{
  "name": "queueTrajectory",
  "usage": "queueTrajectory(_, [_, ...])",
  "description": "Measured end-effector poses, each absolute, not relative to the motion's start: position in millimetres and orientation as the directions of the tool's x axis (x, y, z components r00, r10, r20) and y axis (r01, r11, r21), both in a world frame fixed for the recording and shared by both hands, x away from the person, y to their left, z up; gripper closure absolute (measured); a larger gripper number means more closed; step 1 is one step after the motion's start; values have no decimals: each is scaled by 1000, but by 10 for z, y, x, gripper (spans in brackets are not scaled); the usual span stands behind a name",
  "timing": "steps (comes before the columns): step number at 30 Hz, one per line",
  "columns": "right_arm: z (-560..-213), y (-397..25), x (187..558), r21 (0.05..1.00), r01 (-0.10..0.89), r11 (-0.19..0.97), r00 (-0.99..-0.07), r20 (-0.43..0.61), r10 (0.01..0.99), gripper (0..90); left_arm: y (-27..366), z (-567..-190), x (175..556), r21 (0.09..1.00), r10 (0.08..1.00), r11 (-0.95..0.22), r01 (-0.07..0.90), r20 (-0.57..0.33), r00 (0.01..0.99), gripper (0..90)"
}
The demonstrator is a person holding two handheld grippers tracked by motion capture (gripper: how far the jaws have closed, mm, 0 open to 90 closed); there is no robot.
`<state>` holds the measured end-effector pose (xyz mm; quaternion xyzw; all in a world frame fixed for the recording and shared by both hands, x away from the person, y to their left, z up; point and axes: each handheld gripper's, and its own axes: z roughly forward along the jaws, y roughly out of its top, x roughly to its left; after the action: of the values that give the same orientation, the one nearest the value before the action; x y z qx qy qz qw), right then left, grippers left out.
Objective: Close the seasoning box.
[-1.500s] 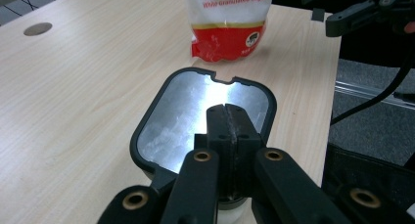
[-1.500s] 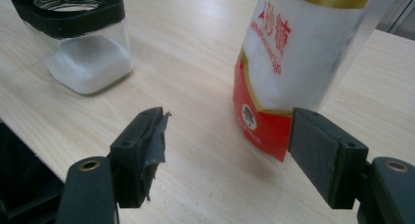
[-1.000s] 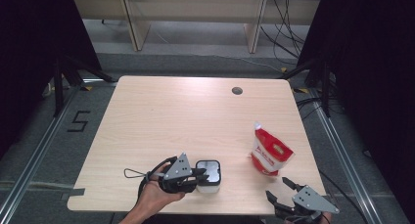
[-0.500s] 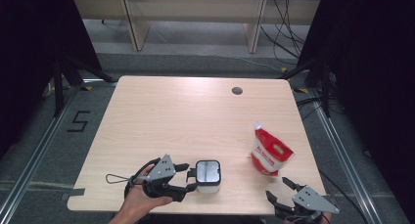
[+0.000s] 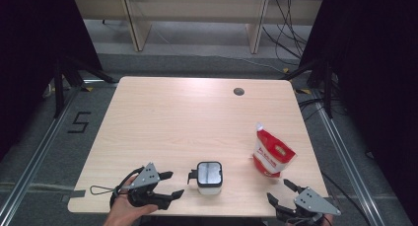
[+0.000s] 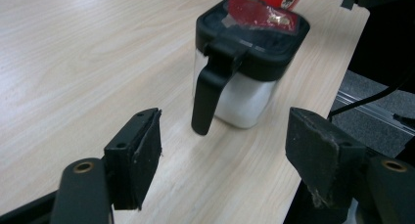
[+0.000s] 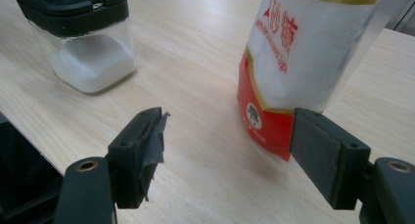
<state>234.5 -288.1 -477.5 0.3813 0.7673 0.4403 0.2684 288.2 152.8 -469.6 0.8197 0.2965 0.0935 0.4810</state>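
Jar [image 5: 209, 176]: clear, black lid and handle, white powder inside; upright at the surface's [image 5: 187, 117] 6 o'clock edge, handle toward 9 o'clock.
Left tool [image 5: 170, 184]: jaws wide, empty; just beside the jar at its 9 o'clock, apart from the handle.
Bag [image 5: 271, 154]: red and white, upright, at 3 o'clock of the jar.
Right tool [image 5: 279, 195]: jaws wide, empty; near the bag at its 6 o'clock.

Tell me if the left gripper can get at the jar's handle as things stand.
Probably yes. The left gripper is open, the black handle of the jar points toward it, and only bare table lies between.
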Motion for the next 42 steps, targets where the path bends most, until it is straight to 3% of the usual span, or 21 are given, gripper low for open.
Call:
queueTrajectory(4, [-4778,-2893,2368,892,322,318,-563,-90,822,272,1578,-4753,2864,841,585,-362,401,-130,801,272])
queueTrajectory(13, [-4799,-2889,2368,877,385,286,-550,-31,834,160,1619,-4855,2794,827,573,-402,393,-108,812,167])
queueTrajectory(14, [-4799,-2897,2375,881,371,294,-545,-49,837,160,1621,-4861,2769,820,586,-395,414,-122,801,164])
queueTrajectory(15, [-4795,-2873,2336,869,422,260,-527,2,850,160,1620,-4877,2761,827,579,-385,410,-130,805,163])
queueTrajectory(17, [-4801,-2908,2374,880,374,294,-547,-47,836,160,1625,-4895,2733,822,575,-391,415,-134,807,157])
queueTrajectory(21, [-4815,-2882,2352,863,428,270,-534,0,845,159,1639,-4911,2689,806,568,-442,394,-89,818,155])
queueTrajectory(29, [-4904,-2897,2426,829,459,319,-560,-8,828,160,1675,-4969,2737,783,583,-476,400,-59,810,154])
queueTrajectory(31, [-4918,-2879,2401,817,499,290,-530,22,848,160,1679,-4981,2740,780,593,-468,415,-71,802,155])
queueTrajectory(32, [-4930,-2916,2446,823,456,339,-563,-28,826,160,1676,-4986,2741,786,594,-459,414,-75,801,155])
queueTrajectory(42, [-4925,-2903,2428,824,470,317,-549,-8,836,160,1693,-5000,2780,774,591,-485,407,-52,805,156])
